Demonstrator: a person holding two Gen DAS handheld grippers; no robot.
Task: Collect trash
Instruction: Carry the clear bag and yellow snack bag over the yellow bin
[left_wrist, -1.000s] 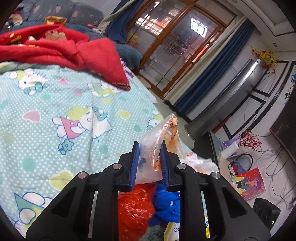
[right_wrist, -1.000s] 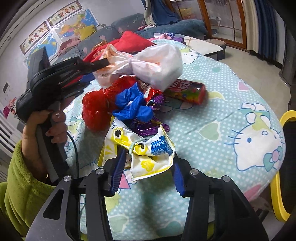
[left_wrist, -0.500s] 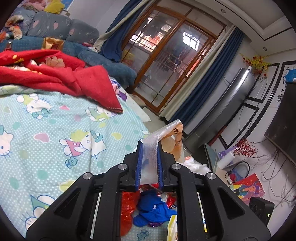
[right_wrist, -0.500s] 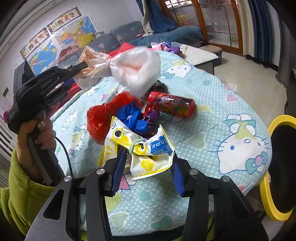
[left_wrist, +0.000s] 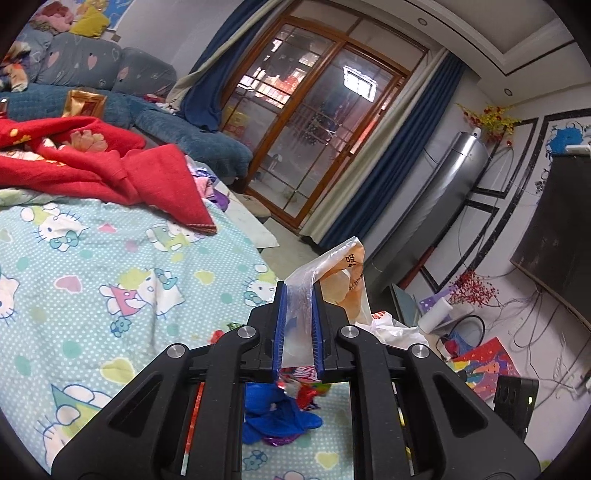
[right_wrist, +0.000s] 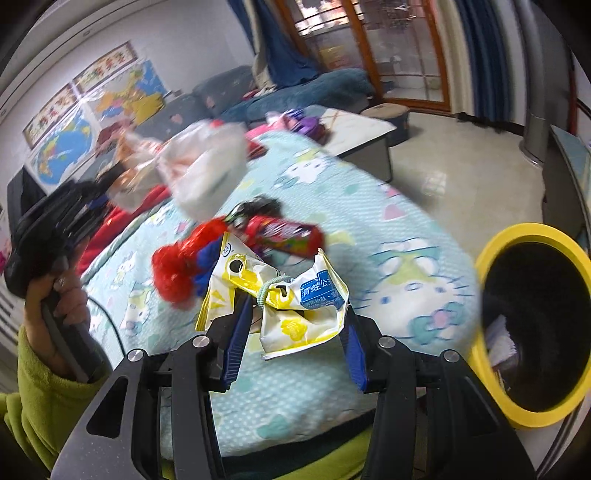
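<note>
At the bottom centre of the right wrist view, the right gripper (right_wrist: 295, 332) clamps a crumpled yellow-and-white snack pouch (right_wrist: 291, 299) between part-open jaws, above the cartoon-print bedspread (right_wrist: 388, 236). The yellow-rimmed bin (right_wrist: 532, 317) stands at the right edge, just beside the bed; carrying the pouch well over the rim before letting go would likely keep it from catching there. At the lower centre of the left wrist view, the left gripper (left_wrist: 298, 325) is clenched on a thin clear plastic bag (left_wrist: 332, 280), which hangs lifted off the bed. Farther up the bedspread, mid-frame, lie a red mesh wad (right_wrist: 177, 266), a blue scrap (left_wrist: 273, 417) and a candy tube (right_wrist: 284, 232), yet to be collected.
</note>
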